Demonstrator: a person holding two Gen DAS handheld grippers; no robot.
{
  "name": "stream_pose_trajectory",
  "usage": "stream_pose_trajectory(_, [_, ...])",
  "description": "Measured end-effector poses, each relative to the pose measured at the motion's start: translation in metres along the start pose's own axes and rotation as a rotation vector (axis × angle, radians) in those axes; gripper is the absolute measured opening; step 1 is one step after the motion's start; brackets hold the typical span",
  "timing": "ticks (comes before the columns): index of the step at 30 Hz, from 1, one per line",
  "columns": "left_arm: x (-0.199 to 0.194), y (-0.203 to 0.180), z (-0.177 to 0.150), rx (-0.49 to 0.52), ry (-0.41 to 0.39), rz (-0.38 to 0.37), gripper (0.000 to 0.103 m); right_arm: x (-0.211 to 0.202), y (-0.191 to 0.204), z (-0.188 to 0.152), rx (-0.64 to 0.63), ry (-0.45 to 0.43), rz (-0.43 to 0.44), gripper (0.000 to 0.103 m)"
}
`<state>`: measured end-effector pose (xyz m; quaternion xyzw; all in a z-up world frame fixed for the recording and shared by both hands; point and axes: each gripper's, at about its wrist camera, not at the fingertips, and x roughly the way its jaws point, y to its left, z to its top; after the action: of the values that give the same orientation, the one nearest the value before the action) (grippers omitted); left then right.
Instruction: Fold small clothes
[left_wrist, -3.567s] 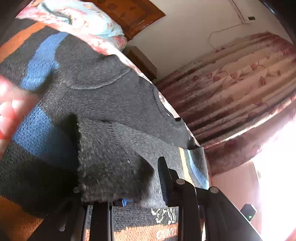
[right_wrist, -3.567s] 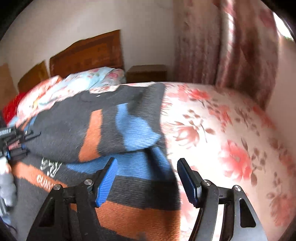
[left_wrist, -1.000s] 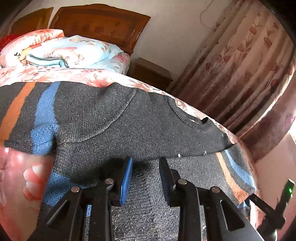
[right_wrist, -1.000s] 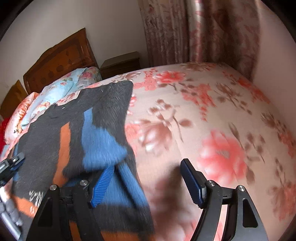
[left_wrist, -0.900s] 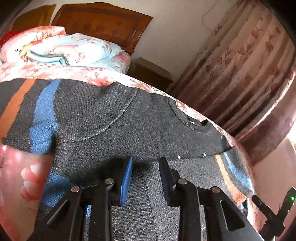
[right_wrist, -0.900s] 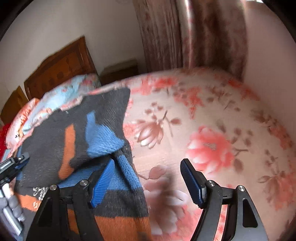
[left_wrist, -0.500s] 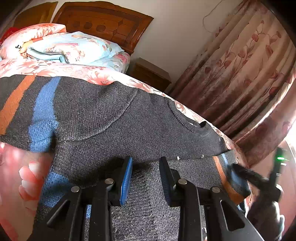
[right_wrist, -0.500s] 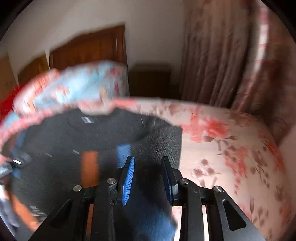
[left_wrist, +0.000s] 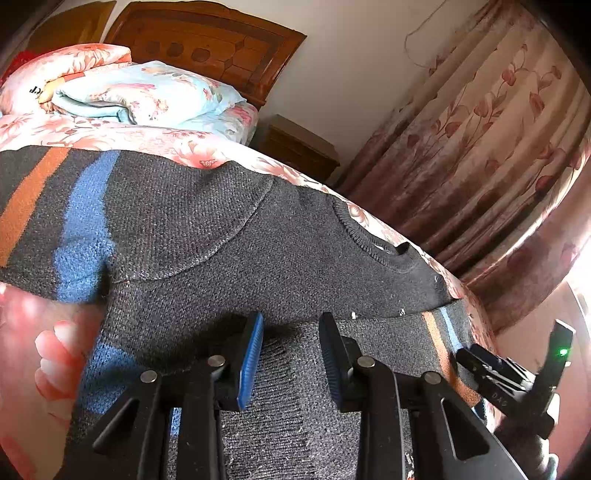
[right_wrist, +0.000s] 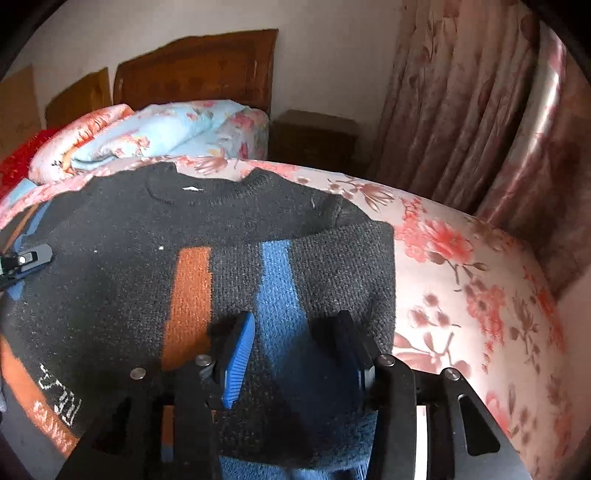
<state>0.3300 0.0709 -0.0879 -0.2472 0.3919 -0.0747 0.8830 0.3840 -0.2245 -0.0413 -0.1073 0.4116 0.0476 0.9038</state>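
Right gripper (right_wrist: 291, 339) now over folded sweater (right_wrist: 147, 236)

A home bedroom. Shown by a bed with a floral pink bedsheet (right_wrist: 461, 280), a carved wooden headboard (left_wrist: 207, 48) at the far edge against a plain white wall (left_wrist: 351, 66). Folded floral quilts (left_wrist: 140, 92) piled at the head of the bed. A dark wooden nightstand (right_wrist: 314, 136) beside the far corner. Long floral curtains (left_wrist: 480, 147) along the right side, with daylight behind.
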Motion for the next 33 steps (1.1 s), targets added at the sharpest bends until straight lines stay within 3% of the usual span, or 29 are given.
stream_pose_trajectory(3, [-0.001,0.001,0.000,-0.002,0.001,-0.002,0.031,-0.024,0.012,-0.003,0.023,-0.067,0.057,0.103])
stream_pose_trajectory(6, [-0.001,0.002,0.000,-0.006,0.002,-0.008,0.032,-0.024,0.048,-0.016,-0.082,-0.042,0.114,0.103])
stream_pose_trajectory(8, [-0.002,0.002,0.000,-0.009,0.002,-0.010,0.032,-0.011,0.064,-0.027,-0.132,-0.012,0.106,0.103])
stream_pose_trajectory(11, [-0.002,0.003,0.000,-0.014,0.001,-0.014,0.032,-0.009,0.052,-0.023,-0.049,0.006,0.125,0.103])
stream_pose_trajectory(15, [-0.007,0.009,0.000,-0.048,-0.003,-0.045,0.031,-0.018,0.046,-0.025,-0.025,-0.017,0.070,0.103])
stream_pose_trajectory(16, [-0.015,0.016,0.001,-0.087,-0.032,-0.091,0.031,-0.015,0.044,-0.029,-0.009,-0.009,0.071,0.103])
stream_pose_trajectory(18, [-0.041,0.040,0.003,-0.204,-0.162,-0.169,0.031,-0.011,0.037,-0.037,0.045,-0.029,0.092,0.103])
stream_pose_trajectory(21, [-0.091,0.099,-0.007,-0.497,-0.404,-0.139,0.031,-0.007,0.036,-0.032,0.042,-0.026,0.082,0.103])
stream_pose_trajectory(23, [-0.115,0.142,-0.023,-0.711,-0.499,-0.097,0.031,-0.011,0.038,-0.034,0.043,-0.026,0.083,0.103])
stream_pose_trajectory(25, [-0.128,0.177,-0.035,-0.844,-0.527,-0.044,0.031,-0.013,0.037,-0.035,0.050,-0.027,0.091,0.103])
stream_pose_trajectory(27, [-0.132,0.207,-0.034,-0.913,-0.501,0.011,0.031,-0.018,0.038,-0.038,0.050,-0.029,0.090,0.103])
stream_pose_trajectory(33, [-0.124,0.243,0.000,-0.932,-0.410,0.092,0.031,-0.019,0.037,-0.039,0.057,-0.033,0.099,0.103])
